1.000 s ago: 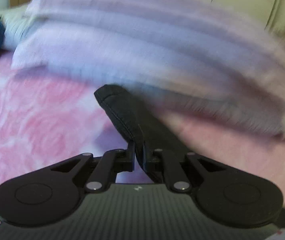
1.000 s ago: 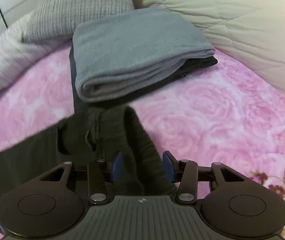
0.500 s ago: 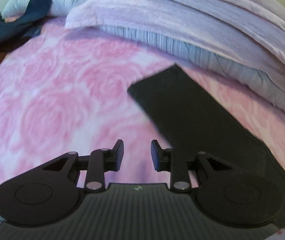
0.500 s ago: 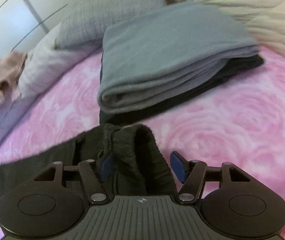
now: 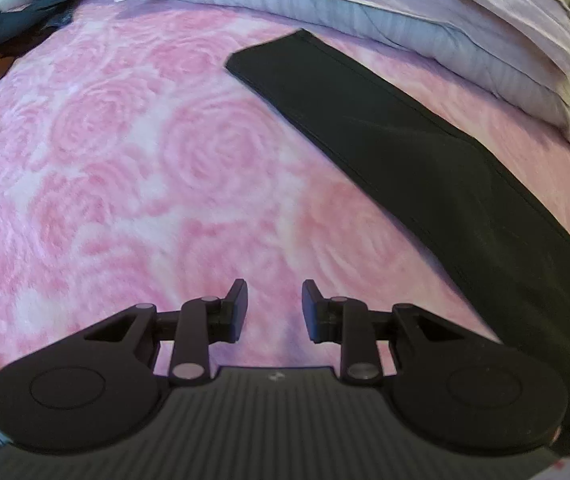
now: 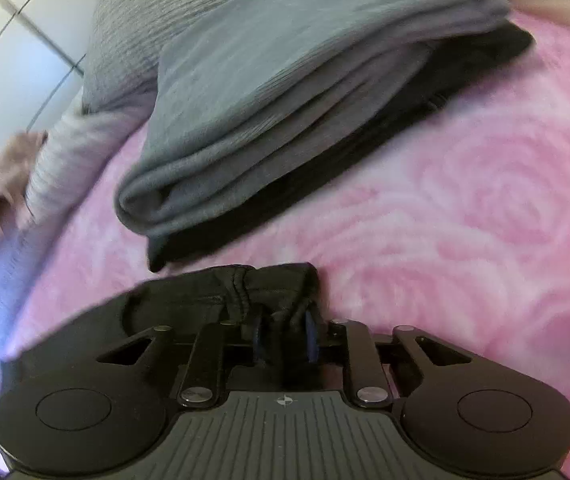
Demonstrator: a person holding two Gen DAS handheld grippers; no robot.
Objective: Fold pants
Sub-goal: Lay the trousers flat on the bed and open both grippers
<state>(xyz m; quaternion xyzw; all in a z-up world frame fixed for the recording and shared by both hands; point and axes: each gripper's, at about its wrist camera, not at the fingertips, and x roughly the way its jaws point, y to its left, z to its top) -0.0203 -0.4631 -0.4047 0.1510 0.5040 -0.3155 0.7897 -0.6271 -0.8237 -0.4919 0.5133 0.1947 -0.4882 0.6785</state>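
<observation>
Pants [image 5: 405, 152] lie on bedspread [image 5: 125, 160], before pillows [image 5: 365, 12].

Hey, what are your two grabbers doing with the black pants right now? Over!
Left gripper open, empty, above pink blanket. Right gripper shut on black pants waistband. Folded grey pile just ahead.

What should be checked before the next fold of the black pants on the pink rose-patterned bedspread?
1. Left tongs open and empty: ok.
2. Right tongs shut on the bunched waistband of the black pants: ok.
3. Black pant leg lying flat on the pink rose-patterned bedspread: ok.
4. Waistband clear of the folded grey cloth stack: ok, apart.
5. Both legs aligned: cannot tell.
</observation>
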